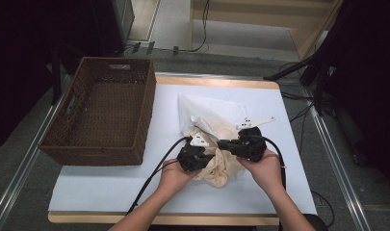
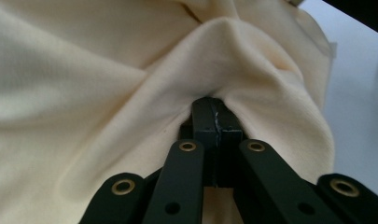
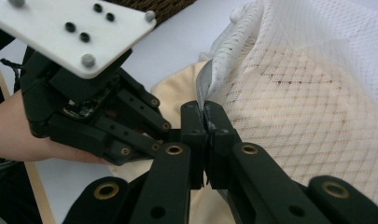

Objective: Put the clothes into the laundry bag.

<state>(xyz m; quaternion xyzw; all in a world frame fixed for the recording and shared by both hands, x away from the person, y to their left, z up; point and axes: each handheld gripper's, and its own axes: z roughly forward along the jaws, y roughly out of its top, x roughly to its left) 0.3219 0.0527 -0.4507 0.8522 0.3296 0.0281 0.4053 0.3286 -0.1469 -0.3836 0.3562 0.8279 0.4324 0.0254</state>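
Left tongs [image 2: 213, 122] pinch cream cloth [image 2: 107, 70]; right tongs [image 3: 206, 122] grip mesh bag [image 3: 308, 93] rim. Cloth half bagged; basket [image 1: 102, 113] at ten o'clock empty.

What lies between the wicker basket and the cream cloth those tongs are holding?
Bare white table cover, seen in the high view: nothing sits between the wicker basket and the cream cloth.

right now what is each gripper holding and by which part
The left gripper pinches a fold of the cream cloth. The right gripper grips the grey edge of the white mesh bag.
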